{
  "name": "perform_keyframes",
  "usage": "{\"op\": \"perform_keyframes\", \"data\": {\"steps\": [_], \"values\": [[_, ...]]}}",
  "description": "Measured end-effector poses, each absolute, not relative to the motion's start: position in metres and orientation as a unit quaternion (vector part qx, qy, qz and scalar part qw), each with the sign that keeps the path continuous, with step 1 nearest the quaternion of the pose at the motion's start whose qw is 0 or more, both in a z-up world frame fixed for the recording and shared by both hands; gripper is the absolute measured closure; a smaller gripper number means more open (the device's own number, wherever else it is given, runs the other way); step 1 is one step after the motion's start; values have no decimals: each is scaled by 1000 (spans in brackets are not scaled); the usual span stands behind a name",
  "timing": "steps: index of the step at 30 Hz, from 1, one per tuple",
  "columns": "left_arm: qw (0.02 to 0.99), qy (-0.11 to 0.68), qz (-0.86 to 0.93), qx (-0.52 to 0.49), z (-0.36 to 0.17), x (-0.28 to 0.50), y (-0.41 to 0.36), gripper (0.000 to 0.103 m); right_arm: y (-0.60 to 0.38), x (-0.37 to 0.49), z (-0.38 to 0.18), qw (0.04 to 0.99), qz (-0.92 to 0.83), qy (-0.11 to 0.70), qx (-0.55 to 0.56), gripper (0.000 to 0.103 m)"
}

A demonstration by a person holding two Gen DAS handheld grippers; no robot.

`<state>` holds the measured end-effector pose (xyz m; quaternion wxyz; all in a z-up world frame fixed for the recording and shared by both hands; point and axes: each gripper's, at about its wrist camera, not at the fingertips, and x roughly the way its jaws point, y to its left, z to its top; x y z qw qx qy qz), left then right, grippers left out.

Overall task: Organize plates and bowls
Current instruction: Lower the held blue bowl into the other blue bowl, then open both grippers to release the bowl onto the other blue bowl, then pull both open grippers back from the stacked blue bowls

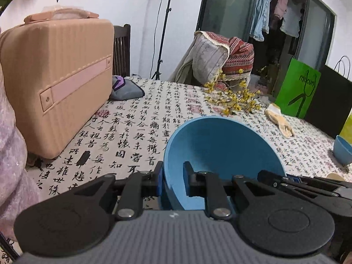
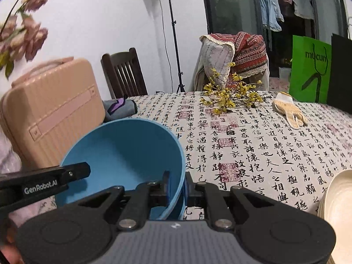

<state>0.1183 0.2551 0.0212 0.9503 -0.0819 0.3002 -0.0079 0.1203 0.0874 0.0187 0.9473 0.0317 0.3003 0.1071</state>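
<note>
Both tongs grip one blue bowl [image 1: 220, 154] by its wall, jaws nearly shut: left tongs [image 1: 172, 181] on one side of the rim, right tongs [image 2: 177, 187] on the opposite. The two-sided pinch likely steadies the tilted bowl above the calligraphy-print worktop [image 2: 253, 149]. A cream plate stack [image 2: 336, 198] sits beside; another blue bowl [image 1: 343, 150] lies farther off.

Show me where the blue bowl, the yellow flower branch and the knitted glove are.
blue bowl [image 2: 123, 151]: right wrist view, inner wall.
yellow flower branch [image 2: 233, 94]: right wrist view, middle blossoms.
knitted glove [image 2: 286, 107]: right wrist view, palm part.
</note>
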Motion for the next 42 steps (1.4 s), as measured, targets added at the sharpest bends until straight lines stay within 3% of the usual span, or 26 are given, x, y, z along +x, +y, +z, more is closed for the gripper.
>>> {"op": "perform_keyframes", "data": {"steps": [10,13,17,20,24,25,27,42], "values": [[950,307,2,-53,10,121,247,83,98,123,9,949,100,299,-16,89],[951,303,-6,-55,13,120,246,64,96,124,9,949,101,299,-17,89],[960,275,-7,-41,21,114,241,30,83,119,12,952,110,284,5,61],[965,257,-24,-32,26,107,235,23,64,112,16,956,116,270,30,49],[973,226,-38,-28,31,96,225,0,35,98,21,961,124,239,60,22],[975,217,-39,-30,31,93,224,0,27,94,22,963,123,230,64,19],[978,202,-40,-36,33,86,222,0,12,86,23,965,129,215,74,0],[986,156,-27,-56,10,35,204,0,-50,29,4,978,121,157,59,0]]}}
